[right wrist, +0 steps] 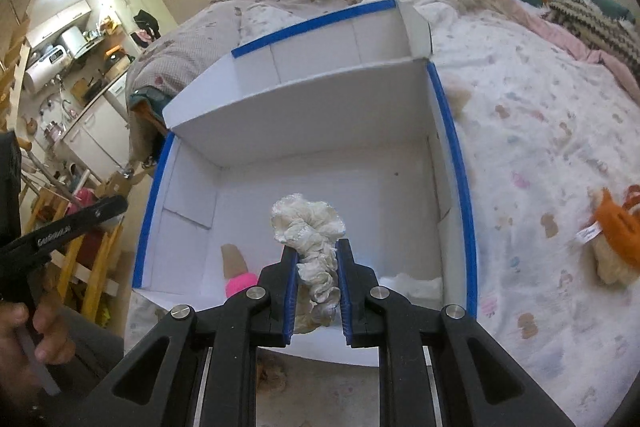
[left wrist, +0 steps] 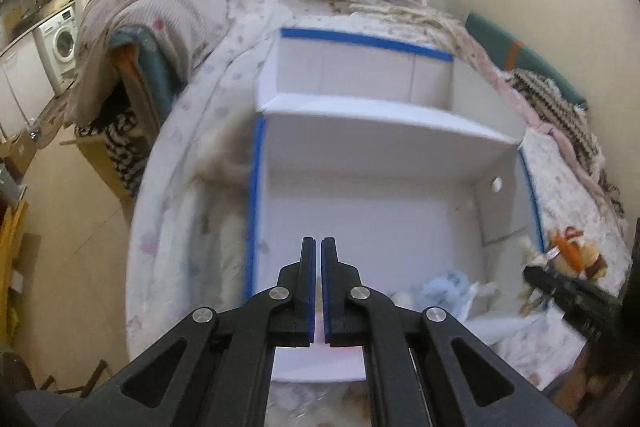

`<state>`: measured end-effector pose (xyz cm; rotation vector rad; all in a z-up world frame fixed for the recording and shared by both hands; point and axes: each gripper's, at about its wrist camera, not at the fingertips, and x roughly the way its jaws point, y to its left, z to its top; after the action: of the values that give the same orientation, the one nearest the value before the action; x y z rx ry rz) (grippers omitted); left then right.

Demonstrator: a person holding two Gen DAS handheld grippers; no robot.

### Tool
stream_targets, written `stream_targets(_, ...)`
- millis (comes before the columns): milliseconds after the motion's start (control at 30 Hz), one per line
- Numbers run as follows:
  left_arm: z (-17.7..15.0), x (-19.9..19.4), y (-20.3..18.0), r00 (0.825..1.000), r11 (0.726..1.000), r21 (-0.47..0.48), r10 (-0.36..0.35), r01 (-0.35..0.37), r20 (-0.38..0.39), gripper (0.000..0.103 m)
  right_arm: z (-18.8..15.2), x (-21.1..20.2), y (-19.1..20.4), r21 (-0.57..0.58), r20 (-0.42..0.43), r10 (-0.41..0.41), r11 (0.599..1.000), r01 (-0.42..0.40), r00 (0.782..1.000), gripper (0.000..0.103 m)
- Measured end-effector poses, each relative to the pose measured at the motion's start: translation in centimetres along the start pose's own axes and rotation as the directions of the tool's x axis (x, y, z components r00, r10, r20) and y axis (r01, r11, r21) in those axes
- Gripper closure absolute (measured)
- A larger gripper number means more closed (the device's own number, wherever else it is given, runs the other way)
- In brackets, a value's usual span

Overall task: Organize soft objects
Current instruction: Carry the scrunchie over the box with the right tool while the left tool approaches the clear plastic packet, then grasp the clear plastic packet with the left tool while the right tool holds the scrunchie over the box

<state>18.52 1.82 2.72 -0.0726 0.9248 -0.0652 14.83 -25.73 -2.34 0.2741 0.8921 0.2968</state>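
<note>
Pinched lengthwise in our right gripper (right wrist: 317,259), a cream scrunchie (right wrist: 308,227) hangs directly above the white box (right wrist: 320,131). Our left gripper (left wrist: 318,259), fingers pressed together and empty, hovers alongside.

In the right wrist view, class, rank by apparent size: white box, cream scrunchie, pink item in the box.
1. white box
2. cream scrunchie, enlarged by nearness, held in the right claw
3. pink item

The left claw (left wrist: 318,247), jaws nearly together, hovers above the white box (left wrist: 372,219) holding perhaps a blue plush (left wrist: 446,285).
</note>
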Motion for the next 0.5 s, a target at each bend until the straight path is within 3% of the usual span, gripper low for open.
stream_targets(100,-2.8,0.1,1.8,0.998,1.000,0.010,-0.004,0.004,-0.070,0.100,-1.2,1.0,-1.0,0.022,-0.014,0.017,1.000,-0.017,1.000,0.084)
stream_targets(167,-5.3,0.5,2.5,0.991,1.000,0.009,0.007,-0.005,-0.131,0.089,-1.8,1.6,-1.3,0.031,-0.031,0.018,0.999,-0.017,0.999,0.084)
stream_targets(200,-6.4,0.9,2.6,0.986,1.000,0.009,0.013,-0.011,-0.166,0.067,-2.0,1.7,-1.3,0.028,-0.035,0.014,1.000,-0.013,0.999,0.084)
stream_targets(233,-7.8,1.5,2.7,0.978,1.000,0.009,0.024,-0.022,-0.208,0.037,-2.1,1.8,-1.3,0.028,-0.038,0.017,0.999,-0.016,0.999,0.084)
stream_targets(267,-9.1,2.2,2.6,0.972,1.000,0.012,0.031,-0.029,-0.232,0.025,-2.1,1.8,-1.2,0.029,-0.040,0.025,0.999,-0.024,0.999,0.084)
stream_targets(300,-10.0,2.8,2.4,0.969,0.999,0.021,0.036,-0.031,-0.246,0.020,-2.1,1.8,-1.1,0.026,-0.039,0.029,0.999,-0.028,0.999,0.084)
stream_targets(433,-12.5,8.0,0.5,0.905,0.990,0.116,0.125,-0.085,-0.406,0.020,-2.5,1.9,-0.8,0.011,-0.044,0.025,1.000,-0.024,0.999,0.084)
stream_targets(500,-13.0,9.8,-0.3,0.901,0.987,0.137,0.135,-0.085,-0.413,0.020,-2.7,1.8,-1.0,0.013,-0.043,0.021,1.000,-0.020,0.999,0.084)
